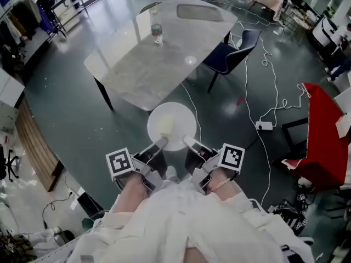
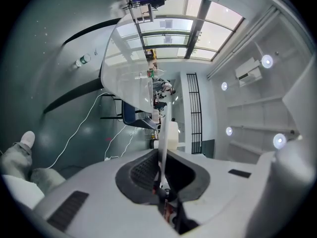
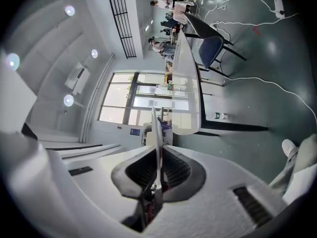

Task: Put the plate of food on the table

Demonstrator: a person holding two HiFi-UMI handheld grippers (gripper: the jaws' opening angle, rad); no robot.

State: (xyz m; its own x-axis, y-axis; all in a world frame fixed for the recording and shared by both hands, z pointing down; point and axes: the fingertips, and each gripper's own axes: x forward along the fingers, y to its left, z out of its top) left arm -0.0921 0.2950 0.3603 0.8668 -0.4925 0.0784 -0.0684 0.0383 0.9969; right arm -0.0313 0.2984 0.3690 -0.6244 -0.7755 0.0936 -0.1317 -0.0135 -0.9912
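White sleeves (image 1: 181, 218) crowd the foreground; left gripper (image 1: 160, 142) and right gripper (image 1: 188, 142) pinch the plate (image 1: 184, 118); food (image 1: 167, 126) indistinct.

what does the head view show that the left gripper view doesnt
Only the head view: the plate's whole round face with pale food on it, and the left gripper and right gripper together on its near rim.
Only the left gripper view: the plate edge-on, its rim pinched between that gripper's jaws, plus ceiling lights and tall windows.
Both: the grey table, the dark blue chair and a loose white cable.
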